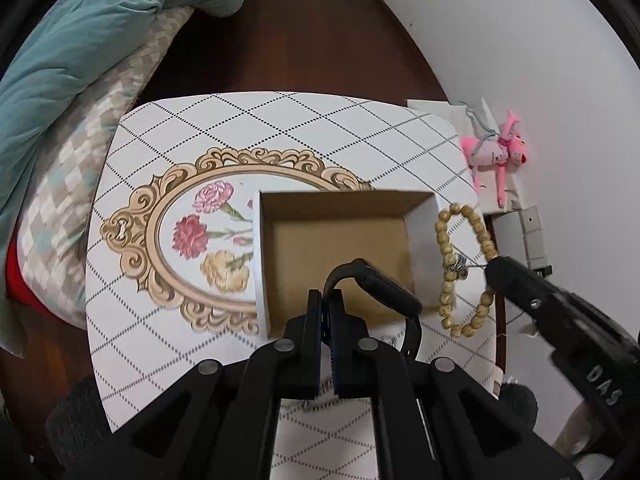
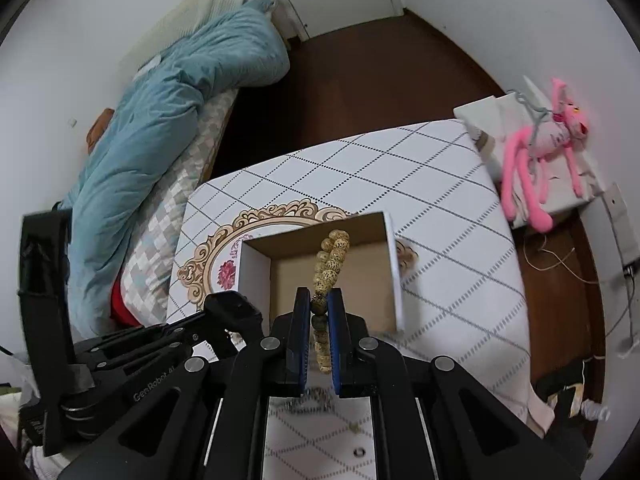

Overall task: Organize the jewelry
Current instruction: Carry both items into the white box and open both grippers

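An open cardboard box [image 1: 340, 240] [image 2: 288, 272] with white outer walls stands on the white diamond-patterned table [image 1: 280, 120] [image 2: 440, 200]. In the left wrist view my left gripper [image 1: 330, 300] is shut on the strap of a black wristwatch [image 1: 384, 284], held above the box's near side. My right gripper [image 2: 319, 300] is shut on a tan beaded bracelet [image 2: 332, 256] that hangs over the box. From the left wrist, the bracelet [image 1: 452, 272] dangles as a loop at the box's right, with the right gripper [image 1: 494, 266] clamping it. The left gripper [image 2: 200, 322] with the watch [image 2: 232, 308] shows at the lower left.
A bed with a teal duvet [image 1: 80, 52] [image 2: 160, 120] runs along the table's left side. A pink plush toy [image 1: 496, 152] [image 2: 544, 148] lies on a white box by the right wall. Dark wood floor [image 2: 380, 80] lies beyond the table's far edge.
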`<state>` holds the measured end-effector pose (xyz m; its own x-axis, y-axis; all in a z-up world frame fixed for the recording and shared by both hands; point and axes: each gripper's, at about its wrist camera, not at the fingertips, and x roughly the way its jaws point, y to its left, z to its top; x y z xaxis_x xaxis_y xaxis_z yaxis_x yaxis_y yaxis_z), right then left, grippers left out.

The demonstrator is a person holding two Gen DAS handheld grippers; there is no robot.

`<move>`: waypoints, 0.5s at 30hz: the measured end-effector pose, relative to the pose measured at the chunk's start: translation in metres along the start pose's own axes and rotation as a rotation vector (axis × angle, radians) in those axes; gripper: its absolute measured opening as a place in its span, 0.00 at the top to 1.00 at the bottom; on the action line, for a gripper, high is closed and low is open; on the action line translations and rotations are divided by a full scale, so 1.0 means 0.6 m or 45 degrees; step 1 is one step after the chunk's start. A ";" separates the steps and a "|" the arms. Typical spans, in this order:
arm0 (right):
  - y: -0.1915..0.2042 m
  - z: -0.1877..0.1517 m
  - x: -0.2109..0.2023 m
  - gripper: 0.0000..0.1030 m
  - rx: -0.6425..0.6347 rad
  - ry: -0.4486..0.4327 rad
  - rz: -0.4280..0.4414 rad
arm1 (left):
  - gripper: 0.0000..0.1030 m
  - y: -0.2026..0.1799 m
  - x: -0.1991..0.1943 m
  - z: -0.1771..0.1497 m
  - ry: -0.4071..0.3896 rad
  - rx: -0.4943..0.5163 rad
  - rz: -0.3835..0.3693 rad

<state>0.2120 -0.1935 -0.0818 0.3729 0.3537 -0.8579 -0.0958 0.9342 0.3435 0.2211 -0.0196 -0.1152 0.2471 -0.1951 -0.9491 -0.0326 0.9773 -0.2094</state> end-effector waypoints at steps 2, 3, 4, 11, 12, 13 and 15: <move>-0.002 0.013 0.026 0.91 0.005 0.035 -0.009 | 0.99 0.003 0.016 0.015 0.024 -0.006 0.005; -0.004 0.017 0.035 0.91 0.005 0.047 -0.019 | 0.98 0.004 0.023 0.022 0.033 -0.006 0.013; -0.005 0.022 0.046 0.91 0.007 0.058 -0.025 | 0.98 0.004 0.028 0.027 0.039 -0.004 0.018; -0.021 0.043 0.091 0.91 0.009 0.123 0.008 | 0.88 -0.001 0.055 0.062 0.093 0.002 0.078; -0.024 0.044 0.104 0.90 0.010 0.167 0.016 | 0.88 0.001 0.055 0.063 0.096 -0.006 0.080; -0.027 0.046 0.112 0.89 0.013 0.195 0.010 | 0.87 0.004 0.054 0.063 0.097 -0.014 0.078; -0.035 0.044 0.119 0.79 0.002 0.221 -0.037 | 0.63 0.009 0.049 0.060 0.085 -0.025 0.075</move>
<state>0.2649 -0.1889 -0.1400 0.2108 0.3292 -0.9204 -0.0854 0.9442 0.3182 0.2630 -0.0170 -0.1357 0.1794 -0.1433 -0.9733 -0.0644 0.9855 -0.1569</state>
